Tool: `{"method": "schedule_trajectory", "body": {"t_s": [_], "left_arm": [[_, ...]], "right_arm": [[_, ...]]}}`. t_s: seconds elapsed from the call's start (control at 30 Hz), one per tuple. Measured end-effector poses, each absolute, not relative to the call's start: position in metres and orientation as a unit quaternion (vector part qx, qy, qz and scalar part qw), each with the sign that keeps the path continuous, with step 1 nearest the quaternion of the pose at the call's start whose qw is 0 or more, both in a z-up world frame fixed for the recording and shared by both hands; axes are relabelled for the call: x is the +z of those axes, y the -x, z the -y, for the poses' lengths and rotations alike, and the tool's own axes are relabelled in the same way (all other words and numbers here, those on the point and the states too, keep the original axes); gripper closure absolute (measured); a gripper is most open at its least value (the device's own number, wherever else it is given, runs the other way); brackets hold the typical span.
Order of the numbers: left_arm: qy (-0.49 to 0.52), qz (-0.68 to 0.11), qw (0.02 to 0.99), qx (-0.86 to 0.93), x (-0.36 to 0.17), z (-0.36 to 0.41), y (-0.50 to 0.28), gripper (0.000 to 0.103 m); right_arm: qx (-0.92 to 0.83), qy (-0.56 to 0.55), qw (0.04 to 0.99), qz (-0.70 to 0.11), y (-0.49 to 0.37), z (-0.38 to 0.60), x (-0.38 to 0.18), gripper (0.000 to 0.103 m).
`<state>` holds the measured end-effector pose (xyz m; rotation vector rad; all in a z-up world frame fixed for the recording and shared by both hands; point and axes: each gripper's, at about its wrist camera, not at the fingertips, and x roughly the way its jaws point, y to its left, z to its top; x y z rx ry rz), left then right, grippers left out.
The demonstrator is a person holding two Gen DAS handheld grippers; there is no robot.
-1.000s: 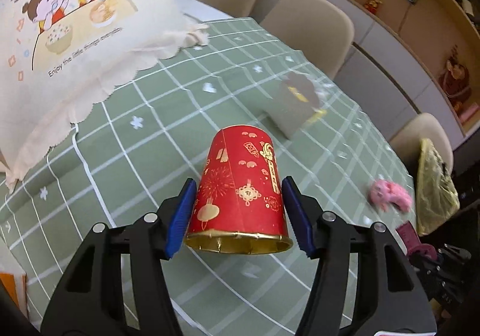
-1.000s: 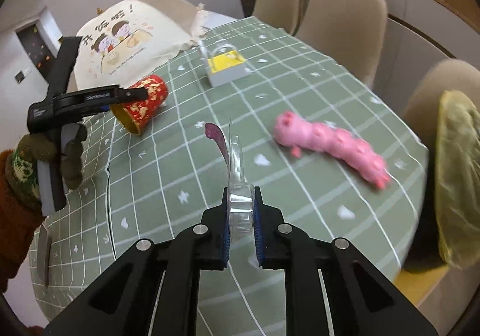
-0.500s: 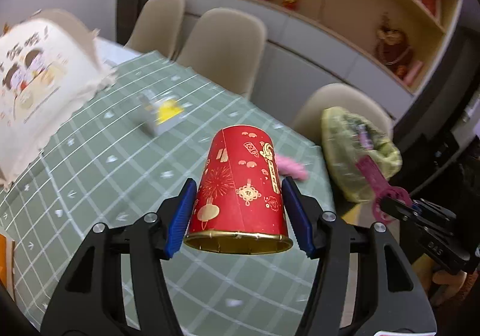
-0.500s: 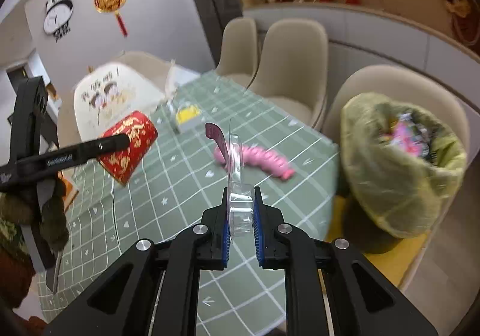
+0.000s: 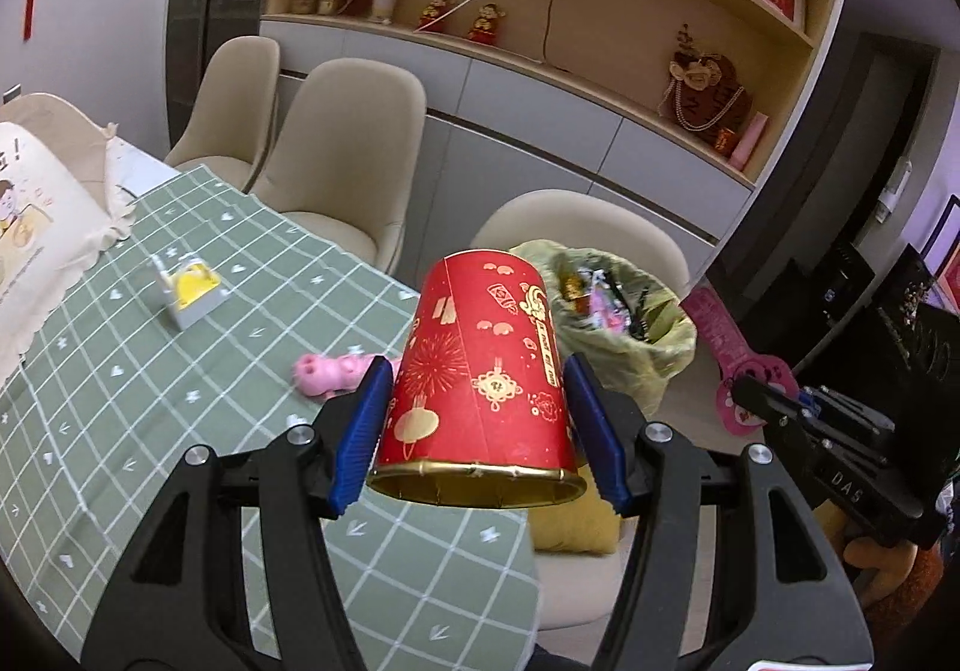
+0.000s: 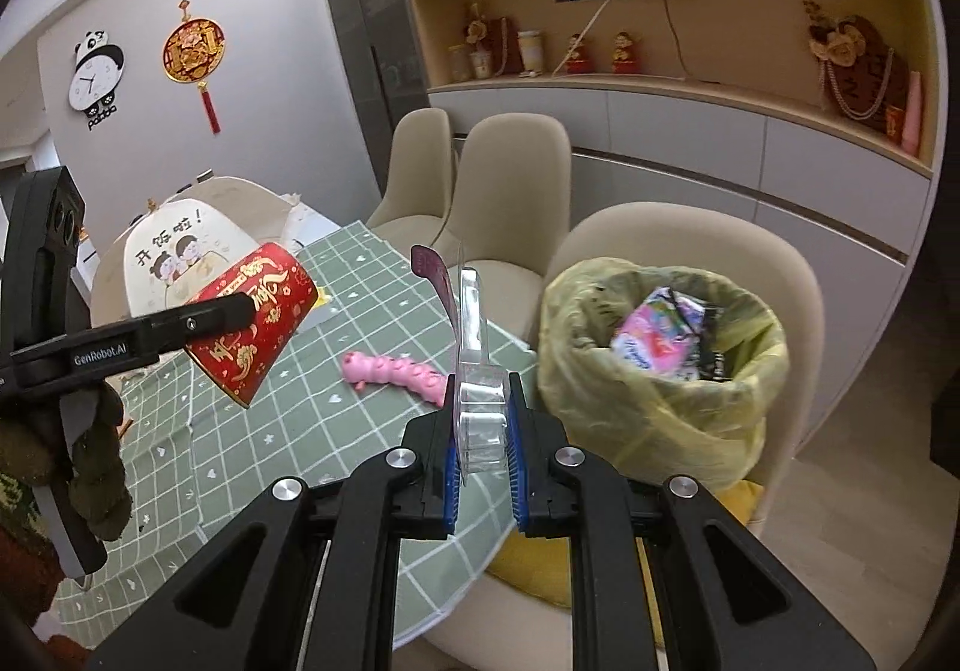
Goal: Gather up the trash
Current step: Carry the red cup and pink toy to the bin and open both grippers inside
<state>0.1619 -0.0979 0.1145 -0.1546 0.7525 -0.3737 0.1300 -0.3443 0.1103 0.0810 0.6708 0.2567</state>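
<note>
The left tongs (image 5: 477, 431) grip a red paper cup (image 5: 480, 365) across its sides, gold rim toward the camera; in the right wrist view the cup (image 6: 252, 323) hangs in the air above the tabletop (image 6: 288, 431), tilted with its mouth down. The right tongs (image 6: 483, 452) are clamped on a clear plastic blister pack (image 6: 474, 371), which stands on edge between the pads with a pink card tab at its far tip.

Just past the right edge of the tabletop, a bin lined with a yellow bag (image 6: 660, 371) sits on a beige chair (image 6: 798, 299); its mouth is open and wrappers show inside. A narrow gap separates that edge from the bag's rim.

On the tabletop, a pink caterpillar toy (image 6: 396, 371) lies near the right edge, and a small grey box with a yellow inside (image 5: 189, 293) sits well apart toward the far side. The near stretch of checked cloth is bare.
</note>
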Motion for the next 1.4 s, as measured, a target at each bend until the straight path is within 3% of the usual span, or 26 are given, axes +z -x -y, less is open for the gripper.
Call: {"method": "schedule_trajectory", "body": {"t_s": [0.63, 1.2, 1.4], "left_arm": [[0.089, -0.369, 0.897, -0.226, 0.112, 0.246, -0.251, 0.047], [0.016, -0.51, 0.84, -0.184, -0.008, 0.355, -0.351, 0.046], [0.038, -0.51, 0.84, -0.179, -0.013, 0.356, -0.355, 0.041]], "right_arm": [[0.083, -0.081, 0.937, -0.329, -0.142, 0.477, 0.096, 0.089], [0.063, -0.087, 0.932, -0.345, -0.169, 0.56, 0.077, 0.089], [0.064, -0.101, 0.926, -0.358, -0.177, 0.574, 0.066, 0.089]]}}
